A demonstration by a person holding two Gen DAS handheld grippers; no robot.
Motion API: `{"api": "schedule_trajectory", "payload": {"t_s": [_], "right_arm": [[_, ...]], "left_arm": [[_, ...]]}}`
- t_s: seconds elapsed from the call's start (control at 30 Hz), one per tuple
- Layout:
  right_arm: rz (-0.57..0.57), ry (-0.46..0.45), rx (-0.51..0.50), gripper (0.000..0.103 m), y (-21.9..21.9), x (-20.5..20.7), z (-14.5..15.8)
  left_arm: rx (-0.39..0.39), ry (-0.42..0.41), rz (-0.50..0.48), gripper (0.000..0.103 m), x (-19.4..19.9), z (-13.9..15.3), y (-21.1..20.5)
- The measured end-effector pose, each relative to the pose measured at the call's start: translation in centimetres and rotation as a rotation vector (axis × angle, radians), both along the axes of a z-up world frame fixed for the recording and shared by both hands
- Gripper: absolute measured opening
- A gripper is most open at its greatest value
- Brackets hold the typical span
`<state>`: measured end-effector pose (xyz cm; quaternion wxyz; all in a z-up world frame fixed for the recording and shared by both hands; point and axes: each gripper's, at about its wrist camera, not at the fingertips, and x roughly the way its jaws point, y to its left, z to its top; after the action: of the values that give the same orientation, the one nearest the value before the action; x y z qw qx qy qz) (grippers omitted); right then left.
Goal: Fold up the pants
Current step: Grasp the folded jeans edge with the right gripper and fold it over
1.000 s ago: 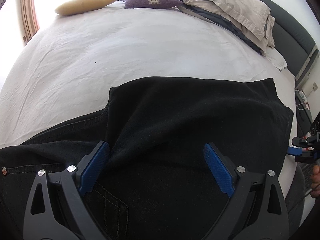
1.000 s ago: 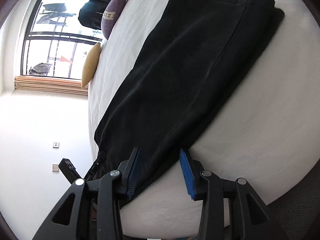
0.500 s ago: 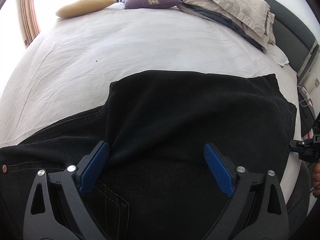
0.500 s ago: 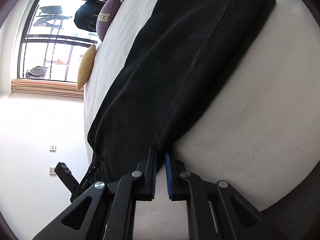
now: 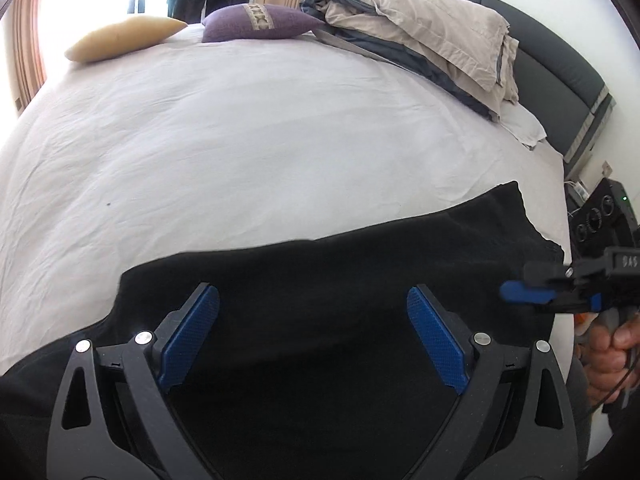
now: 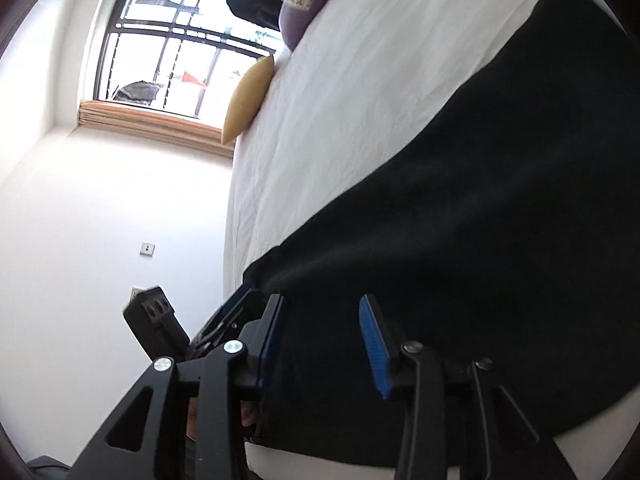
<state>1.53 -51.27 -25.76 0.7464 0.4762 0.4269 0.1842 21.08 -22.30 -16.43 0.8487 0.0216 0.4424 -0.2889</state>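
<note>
I see black pants (image 5: pixel 340 280) lying along the bed's (image 5: pixel 240 140) near edge, their long axis running left to right. My left gripper (image 5: pixel 312 336) hovers over them, jaws spread wide, empty. My right gripper (image 6: pixel 320 344) at the pants' end is also spread apart, holding nothing.

The right claw (image 6: pixel 322 340) hangs over the black pants (image 6: pixel 480 220) with its jaws apart, nothing pinched between them. The pants lie on the bed (image 6: pixel 340 100); a yellow pillow (image 6: pixel 248 100) and a purple pillow (image 6: pixel 306 0) sit near the window (image 6: pixel 172 40).
</note>
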Motion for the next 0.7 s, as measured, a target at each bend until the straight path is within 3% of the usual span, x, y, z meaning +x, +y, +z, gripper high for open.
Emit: {"api": "schedule_trajectory", "payload": {"t_s": [0.03,0.1,0.17,0.27,0.33,0.43,0.47,0.5,0.57,0.67,0.7], "right_arm": [[0.012,0.030,-0.022,0.033,0.5,1.2,-1.2],[-0.019,0.075,-0.072,0.000,-0.2,2.2,-3.1],[-0.090,0.066,-0.002,0.000,-2.8,1.6,-4.1],[-0.214,0.036,-0.103,0.000,-7.2,-0.8,-3.3],[-0.332,0.058,-0.137,0.000,-10.8,-2.9,-3.3],[-0.537,0.134,-0.224,0.000,-15.2,-6.5,-2.6],[-0.575,0.151,-0.237,0.000,-15.8,-7.4,-2.0],[-0.584,0.150,-0.254,0.006,-15.8,-7.9,-1.1],[-0.529,0.068,-0.244,0.007,-13.7,-7.5,1.0],[-0.294,-0.089,-0.110,0.017,-8.1,-3.2,2.9],[-0.203,-0.132,-0.087,0.025,-5.4,-1.1,3.4]], "left_arm": [[0.001,0.033,-0.020,0.096,0.9,-0.8,-0.7],[0.079,0.059,-0.023,0.095,2.4,-2.7,-1.4],[0.086,0.024,-0.042,0.095,2.6,-2.7,-0.6],[0.105,0.003,-0.014,0.095,2.9,-2.5,2.3],[0.073,0.015,0.001,0.095,3.3,-2.3,4.3],[0.171,-0.008,0.119,0.094,4.0,-2.1,6.8],[0.163,0.007,0.150,0.093,4.2,-1.9,7.5],[0.129,0.020,0.168,0.092,4.1,-1.5,8.0],[0.046,0.011,0.162,0.092,3.7,0.0,7.3],[-0.037,-0.022,0.090,0.092,3.1,2.0,2.8],[-0.049,-0.011,0.066,0.093,3.1,2.1,1.0]]}}
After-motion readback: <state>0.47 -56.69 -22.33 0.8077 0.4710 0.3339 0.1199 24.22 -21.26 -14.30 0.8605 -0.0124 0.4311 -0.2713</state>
